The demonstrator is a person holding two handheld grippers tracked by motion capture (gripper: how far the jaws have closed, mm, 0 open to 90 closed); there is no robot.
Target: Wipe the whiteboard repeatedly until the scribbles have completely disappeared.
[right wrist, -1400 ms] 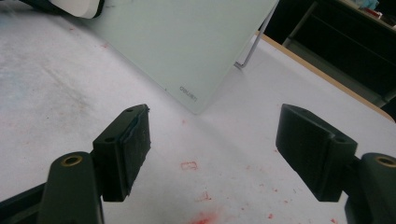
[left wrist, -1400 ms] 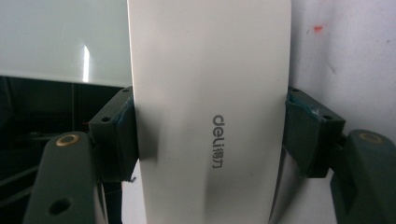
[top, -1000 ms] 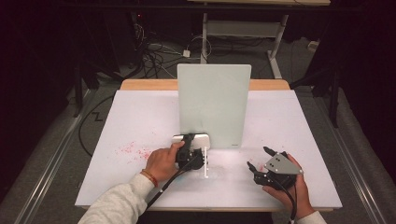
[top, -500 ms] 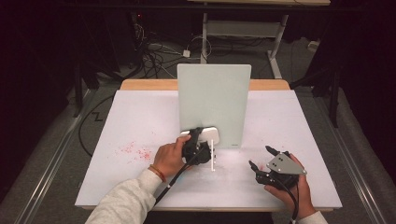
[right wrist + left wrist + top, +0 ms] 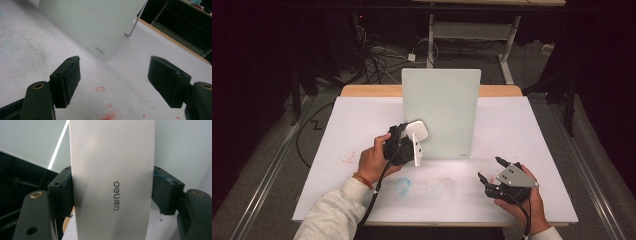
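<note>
A pale green glass board (image 5: 441, 112) stands upright in the middle of the table. My left gripper (image 5: 406, 146) is shut on a white eraser (image 5: 417, 139) and holds it lifted at the board's lower left, close to its face. In the left gripper view the eraser (image 5: 112, 170) bears grey "deli" lettering, and both pads (image 5: 67, 187) press on its sides. Near the table's front right, my right gripper (image 5: 490, 168) is open with nothing between its jaws. The right gripper view shows that gripper (image 5: 115, 80) over the table, with the board (image 5: 92, 22) beyond it.
A white cover (image 5: 357, 120) lies over the table, with red specks (image 5: 346, 160) at the left and a faint blue scribble (image 5: 403, 186) near the front. A wooden edge (image 5: 372, 90) runs along the back. Cables (image 5: 377, 55) and a desk frame (image 5: 472, 30) lie beyond.
My left gripper has carried the eraser up and to the right, closer to the board's face. The right gripper has hardly moved.
</note>
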